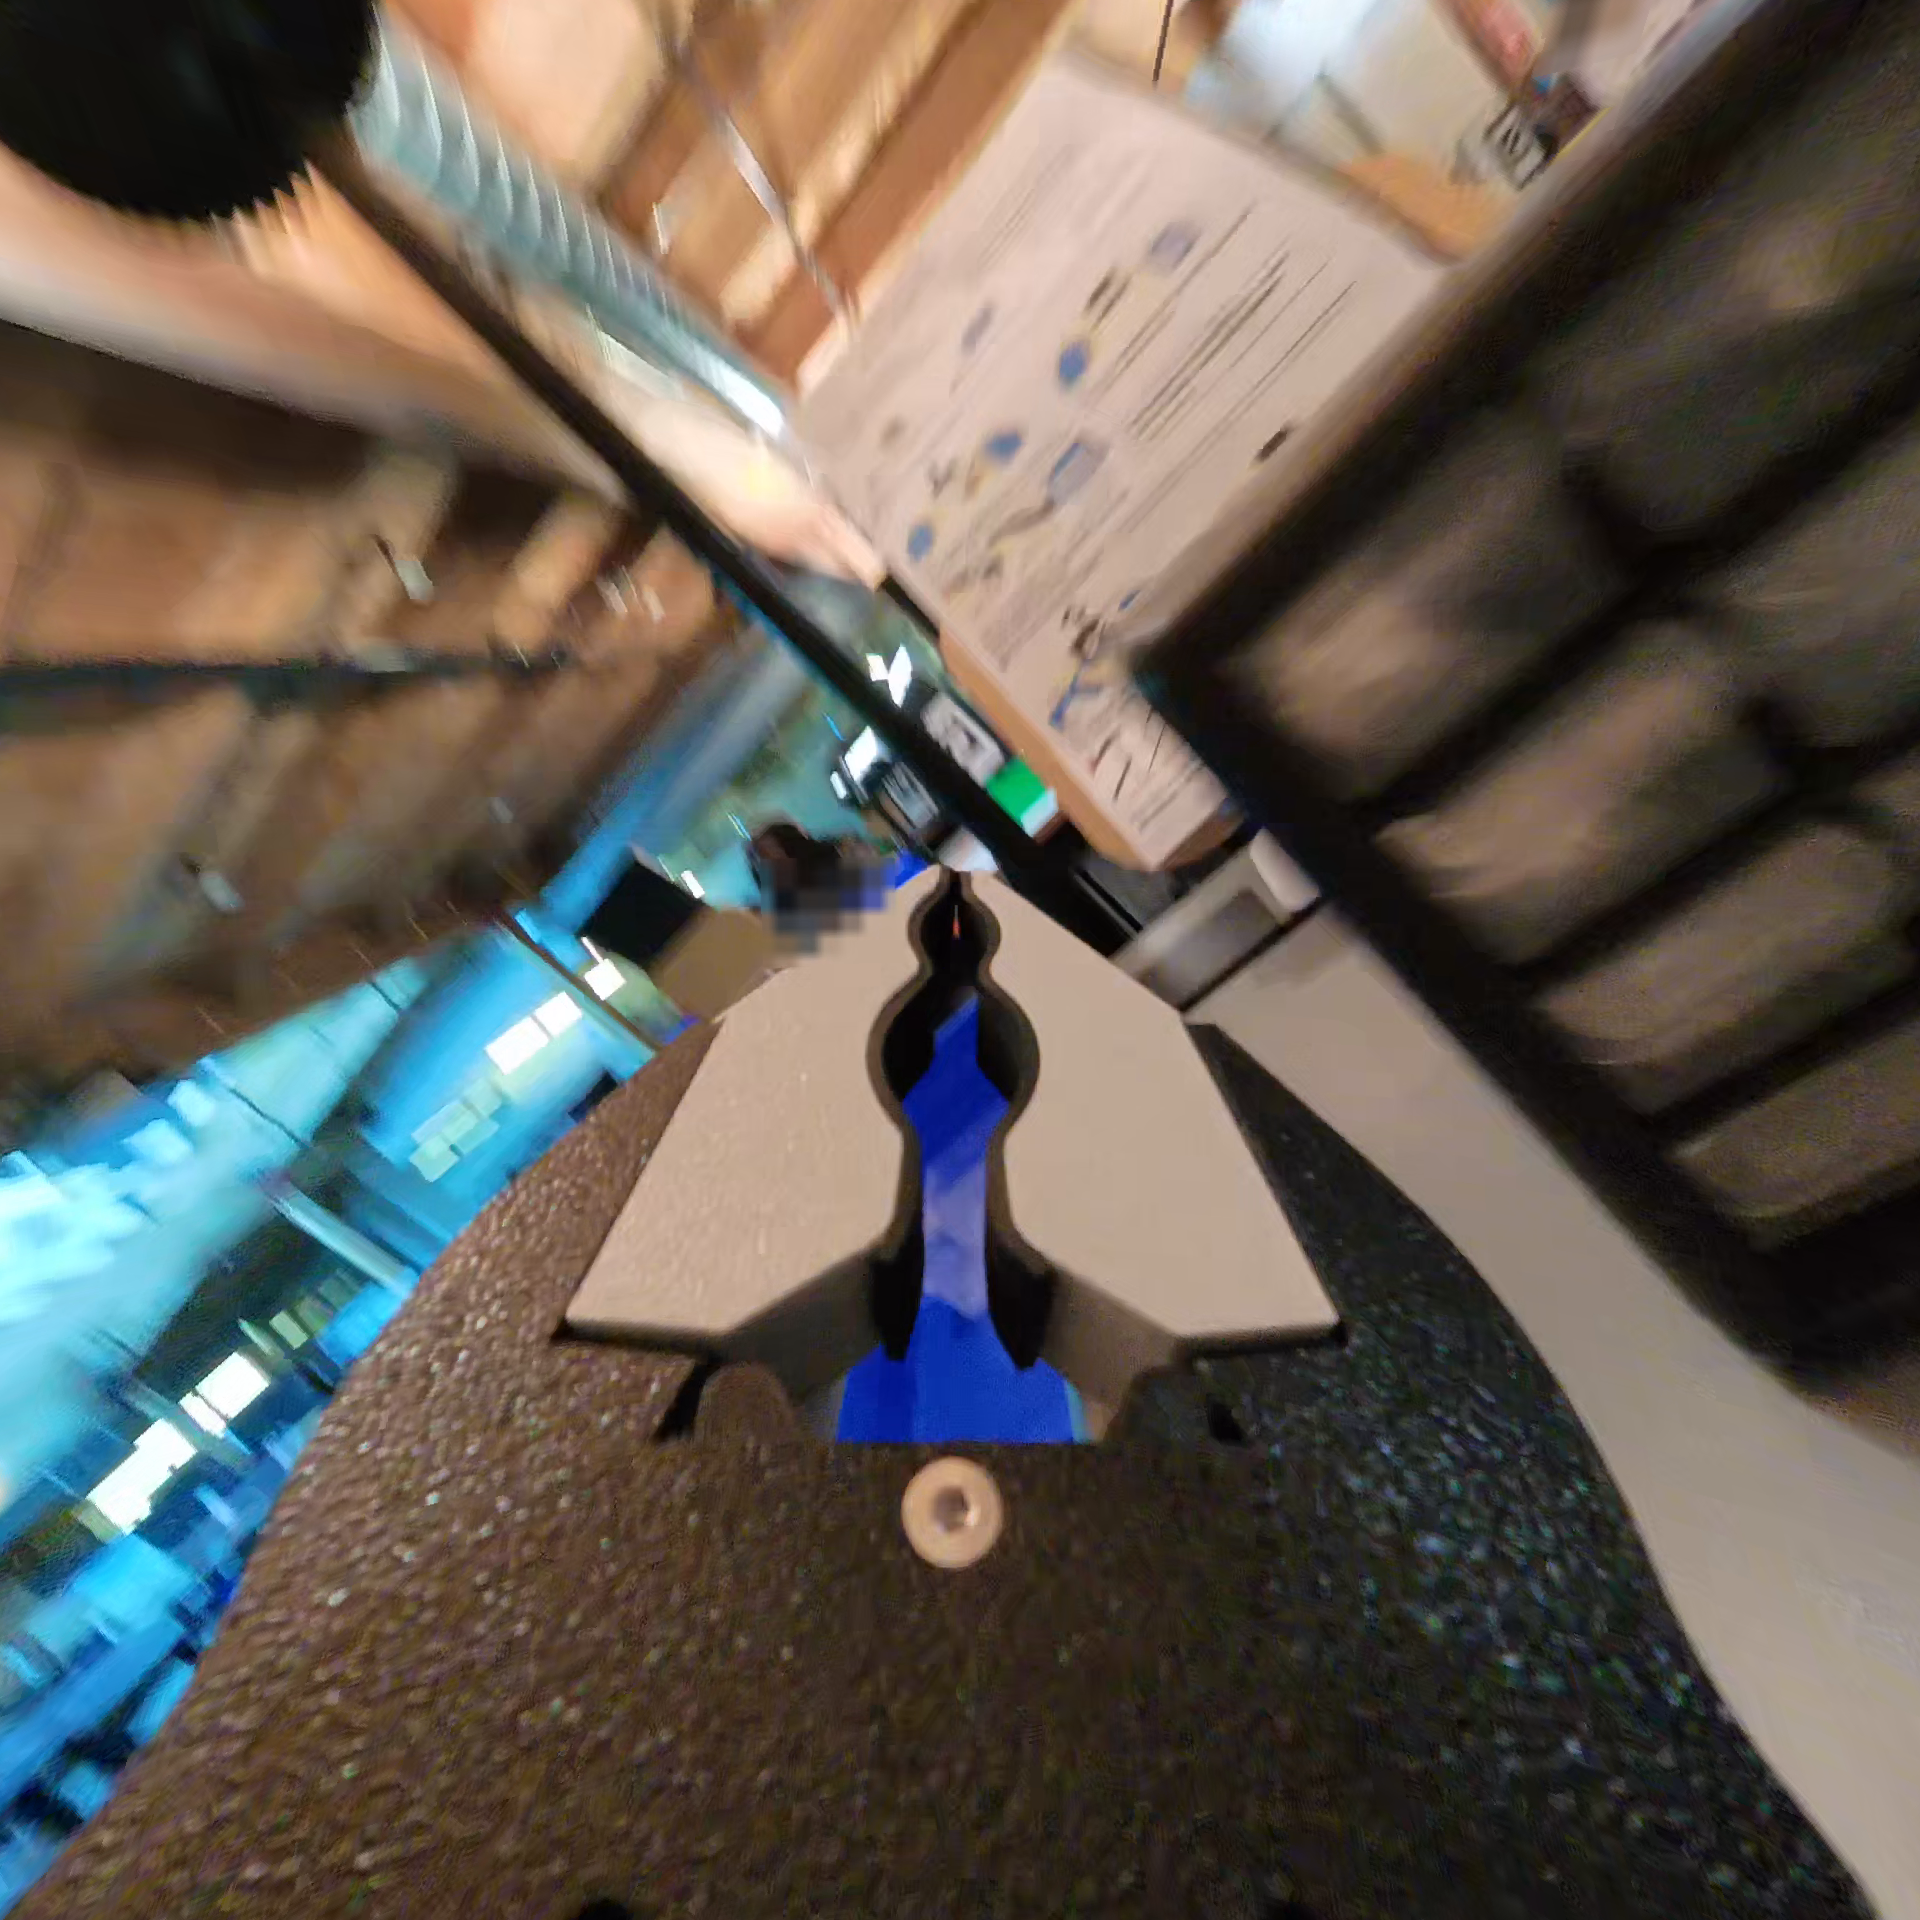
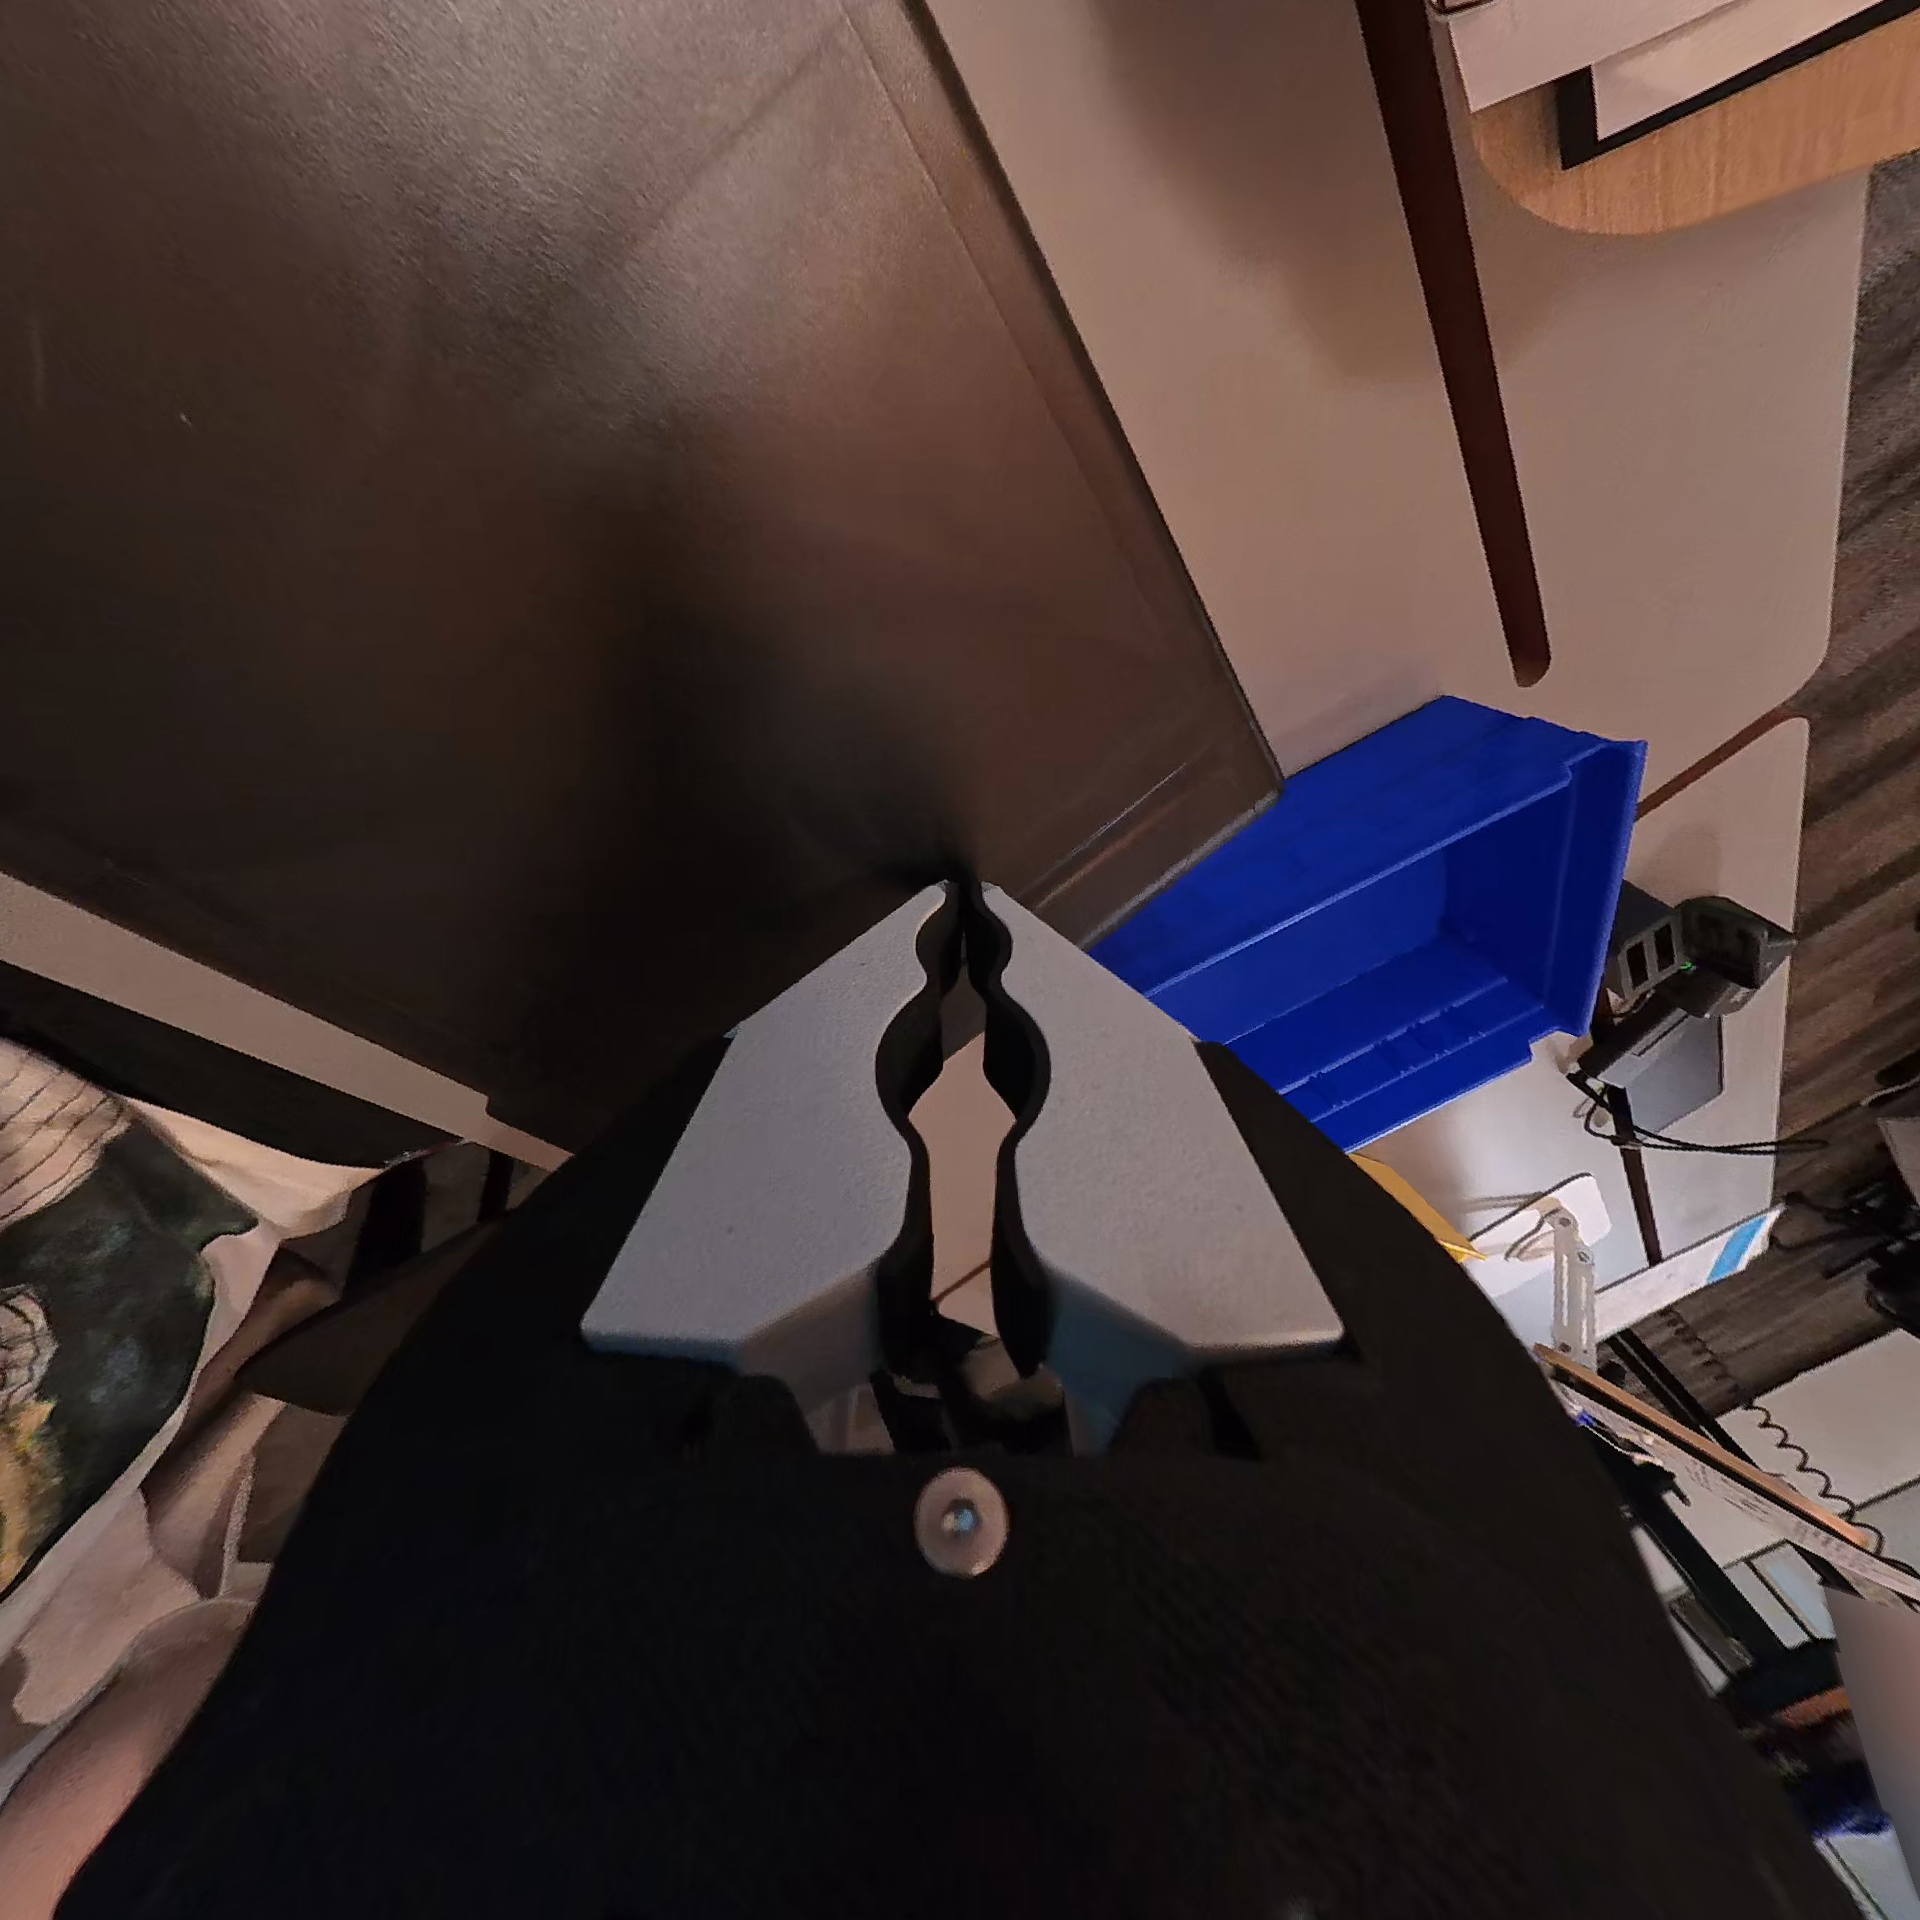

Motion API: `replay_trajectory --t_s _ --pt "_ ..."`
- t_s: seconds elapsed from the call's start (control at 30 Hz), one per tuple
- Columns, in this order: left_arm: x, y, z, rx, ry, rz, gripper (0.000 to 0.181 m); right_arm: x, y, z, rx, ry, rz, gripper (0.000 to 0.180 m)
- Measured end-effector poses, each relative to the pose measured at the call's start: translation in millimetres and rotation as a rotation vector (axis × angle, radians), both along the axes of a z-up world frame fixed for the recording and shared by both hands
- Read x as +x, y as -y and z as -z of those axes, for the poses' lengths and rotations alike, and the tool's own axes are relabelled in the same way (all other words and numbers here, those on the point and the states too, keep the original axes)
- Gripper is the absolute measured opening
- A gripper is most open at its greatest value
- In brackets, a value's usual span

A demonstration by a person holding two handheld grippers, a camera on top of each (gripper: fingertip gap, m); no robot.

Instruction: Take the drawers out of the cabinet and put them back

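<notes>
The cabinet (image 1: 1621, 727) is a dark frame with rows of small grey see-through drawers; it stands on the white table (image 1: 1455, 1195) at the right of the blurred, tilted left wrist view. My left gripper (image 1: 956, 896) is shut, in the air to the left of the cabinet, with nothing visibly between its fingers. In the right wrist view a plain dark panel of the cabinet (image 2: 520, 468) fills the upper left. My right gripper (image 2: 961, 896) is shut, its fingertips right at that panel's lower edge. I cannot tell if they pinch it. No drawer fronts show in that view.
A blue open bin (image 2: 1403, 914) lies on the white table (image 2: 1195, 312) just right of the right gripper; blue also shows through the left fingers' gap (image 1: 951, 1195). A cardboard box with a printed sheet (image 1: 1091, 416) stands behind the cabinet. Cables and a small device (image 2: 1683, 987) sit at the right.
</notes>
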State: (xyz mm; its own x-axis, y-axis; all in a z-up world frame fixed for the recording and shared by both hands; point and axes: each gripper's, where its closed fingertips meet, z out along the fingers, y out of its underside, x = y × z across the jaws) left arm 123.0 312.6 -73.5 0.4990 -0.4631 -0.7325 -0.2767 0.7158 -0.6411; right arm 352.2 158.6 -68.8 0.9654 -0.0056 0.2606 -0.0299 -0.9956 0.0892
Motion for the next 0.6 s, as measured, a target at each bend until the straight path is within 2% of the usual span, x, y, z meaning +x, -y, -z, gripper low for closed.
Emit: replay_trajectory --t_s 0.1,0.17,0.23,0.33,0.43,0.6 --pt "-9.6 -78.2 3.4 -0.38 -0.099 -0.07 0.002 0.0 0.0 0.0 0.003 -0.005 0.0 0.0" --pt "-6.8 -125.0 23.1 -0.641 -0.226 -0.106 0.016 0.0 0.0 0.0 -0.002 -0.001 -0.002 0.0" --pt "-0.4 -166.3 46.3 -0.866 -0.347 -0.144 0.022 0.0 0.0 0.0 -0.007 0.003 -0.002 0.0" --pt "10.6 -208.7 78.1 -1.198 -0.494 -0.203 0.038 0.0 0.0 0.0 -0.011 0.008 -0.007 0.0" --pt "22.7 -244.2 95.3 -1.382 -0.549 -0.271 0.04 -0.1 -0.1 0.0 -0.008 0.006 -0.015 0.0" --pt "20.0 -295.1 130.7 -1.535 -0.576 -0.486 0.043 -0.1 -0.3 0.2 0.007 -0.018 -0.025 0.0"
